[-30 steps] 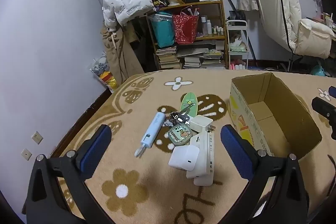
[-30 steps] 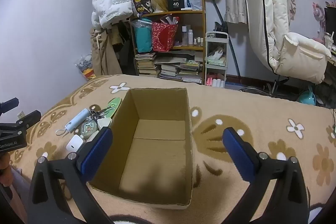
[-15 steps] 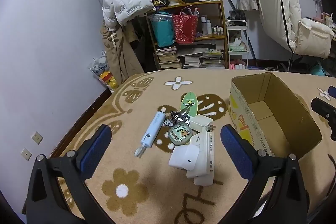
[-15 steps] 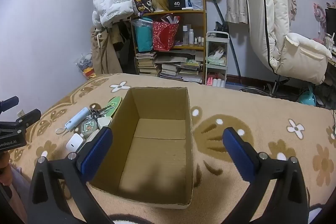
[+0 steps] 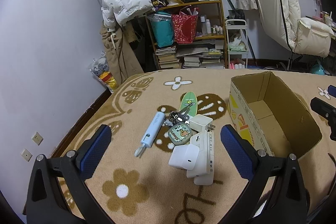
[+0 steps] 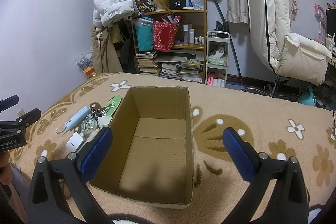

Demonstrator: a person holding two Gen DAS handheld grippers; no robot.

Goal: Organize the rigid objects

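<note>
Spreading under everything is a tan plush blanket with brown flowers. On it, directly ahead of the right gripper, stands an open brown cardboard box with a bare floor; that gripper's blue-padded fingers are spread wide, holding nothing, one at each side of the box's near end. The left gripper is likewise wide and empty, and the clutter of small things lies on the blanket between and just beyond its pads. Nearest to it is a long white power strip with a white square charger lying against its left side. Further ahead sit a pale blue stick-shaped device with a loop strap, a green toy skateboard deck, a white plug adapter, a green cartoon earbud case (touching the adapter) and what looks like a bunch of keys, partly hidden.
</note>
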